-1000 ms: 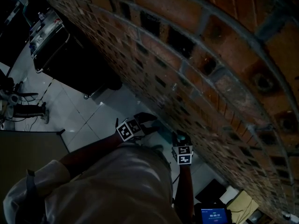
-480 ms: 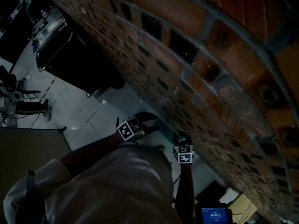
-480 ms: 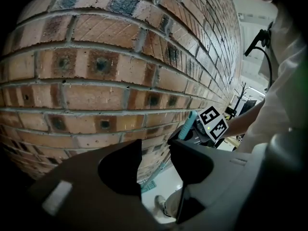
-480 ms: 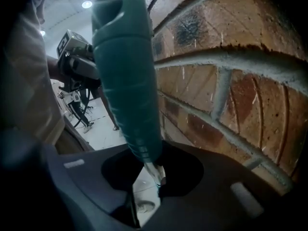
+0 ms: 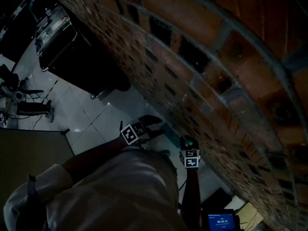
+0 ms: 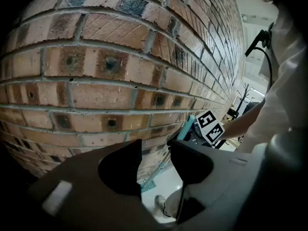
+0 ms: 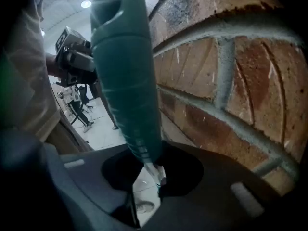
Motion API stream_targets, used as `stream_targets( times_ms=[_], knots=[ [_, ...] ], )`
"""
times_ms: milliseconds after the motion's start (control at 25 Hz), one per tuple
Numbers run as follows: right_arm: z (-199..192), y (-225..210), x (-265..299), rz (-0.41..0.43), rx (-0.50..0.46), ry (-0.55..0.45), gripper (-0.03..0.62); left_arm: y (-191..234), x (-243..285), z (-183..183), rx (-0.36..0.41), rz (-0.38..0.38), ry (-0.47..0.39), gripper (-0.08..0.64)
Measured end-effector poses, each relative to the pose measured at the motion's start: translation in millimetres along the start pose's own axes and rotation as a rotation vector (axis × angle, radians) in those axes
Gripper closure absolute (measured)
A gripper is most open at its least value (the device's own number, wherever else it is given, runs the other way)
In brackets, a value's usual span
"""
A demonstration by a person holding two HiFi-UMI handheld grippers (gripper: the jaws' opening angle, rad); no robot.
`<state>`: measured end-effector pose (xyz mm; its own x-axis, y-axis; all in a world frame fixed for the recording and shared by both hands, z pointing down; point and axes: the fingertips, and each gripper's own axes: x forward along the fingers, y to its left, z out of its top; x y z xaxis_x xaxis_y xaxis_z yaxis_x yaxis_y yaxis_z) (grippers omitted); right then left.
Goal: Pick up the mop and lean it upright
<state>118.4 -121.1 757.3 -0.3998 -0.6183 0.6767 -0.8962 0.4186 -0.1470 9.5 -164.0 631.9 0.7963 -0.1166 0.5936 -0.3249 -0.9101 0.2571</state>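
The head view looks steeply down along the brick wall (image 5: 202,71) to the floor (image 5: 91,114). The left gripper view faces that wall closely, catching the right gripper (image 6: 195,134) (marker cube showing). The right gripper view hugs the mop handle (image 7: 127,81), the same wall alongside, and looks back at the left gripper (image 7: 84,64).

Head view reads badly underexposed to me; only the floor (image 5: 91,114) catches light. Both gripper views are brighter, with heavy fisheye bending the brick wall (image 6: 120,81) and corners vignetted black. Ceiling lamp (image 7: 86,4) flares in the right gripper view, and the mop handle (image 7: 127,81) is soft up close.
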Motion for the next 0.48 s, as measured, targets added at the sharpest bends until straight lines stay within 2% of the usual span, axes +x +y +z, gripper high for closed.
stream_targets(
  times_ms=[120, 200, 320, 400, 480],
  knots=[
    [5, 1, 5, 0.027, 0.007, -0.005, 0.499, -1, 1, -2, -0.002, -0.005, 0.006, 0.353],
    [4, -5, 8, 0.004, 0.052, 0.019, 0.494, 0, 1, -3, -0.001, -0.009, 0.007, 0.353],
    [-9, -23, 16, -0.080, 0.192, 0.121, 0.489, 2, -1, -4, 0.001, -0.011, 0.003, 0.353],
    [-25, -29, 19, -0.115, 0.313, 0.193, 0.430, 3, -3, -4, 0.001, -0.014, -0.001, 0.358],
    [-35, -31, 20, -0.138, 0.424, 0.211, 0.396, 3, -5, -2, 0.003, -0.018, -0.013, 0.359]
  ],
)
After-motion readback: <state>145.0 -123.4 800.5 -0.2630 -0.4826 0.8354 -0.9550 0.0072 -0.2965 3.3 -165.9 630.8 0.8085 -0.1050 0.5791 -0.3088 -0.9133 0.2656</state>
